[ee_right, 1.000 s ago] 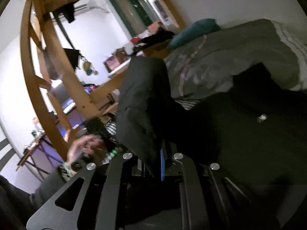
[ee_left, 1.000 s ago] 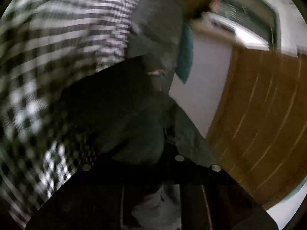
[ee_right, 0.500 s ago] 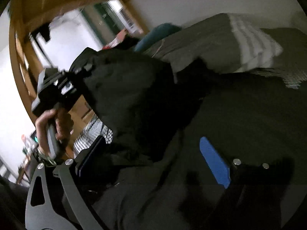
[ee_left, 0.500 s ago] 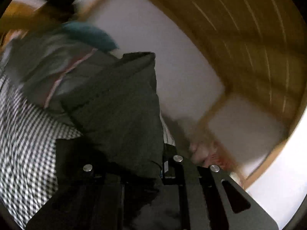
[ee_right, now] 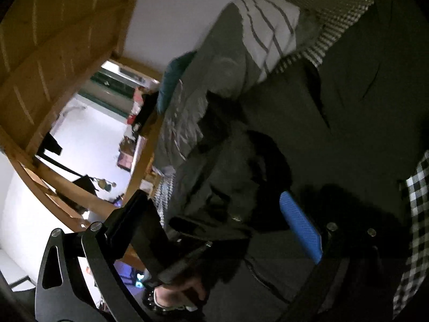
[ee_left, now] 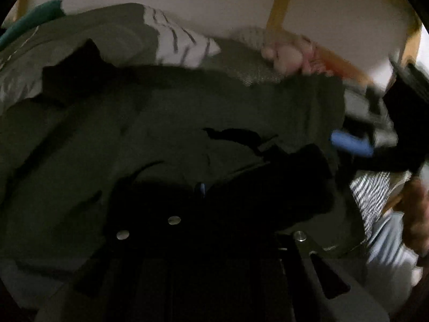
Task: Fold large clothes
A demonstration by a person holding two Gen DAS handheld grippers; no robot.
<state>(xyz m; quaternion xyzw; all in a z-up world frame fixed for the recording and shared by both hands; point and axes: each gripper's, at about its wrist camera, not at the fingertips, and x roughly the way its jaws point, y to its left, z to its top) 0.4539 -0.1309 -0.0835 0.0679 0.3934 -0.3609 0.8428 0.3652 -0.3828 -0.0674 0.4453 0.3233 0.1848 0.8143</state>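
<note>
A large dark green-black garment (ee_left: 187, 123) lies spread over the bed, and it fills the right half of the right wrist view (ee_right: 348, 107). My left gripper (ee_left: 199, 190) is shut on a bunched edge of it; only a sliver of blue pad shows between the folds. My right gripper (ee_right: 211, 228) is open, with its blue pad (ee_right: 300, 225) bare above the cloth. The left gripper's body (ee_right: 166, 244) and the hand holding it show between the right fingers. The right gripper's blue pad (ee_left: 351, 142) shows at the right of the left wrist view.
A grey blanket and a white striped pillow (ee_left: 182, 43) lie at the bed's far side by the white wall. A checked sheet (ee_right: 415, 201) covers the mattress. Wooden bunk beams (ee_right: 53, 40) stand overhead. A pink soft toy (ee_left: 287, 53) lies near the wall.
Both grippers swung down toward the bed with the garment. The right gripper, shut on the cloth a second ago, has opened. The left one stays shut on the cloth.
</note>
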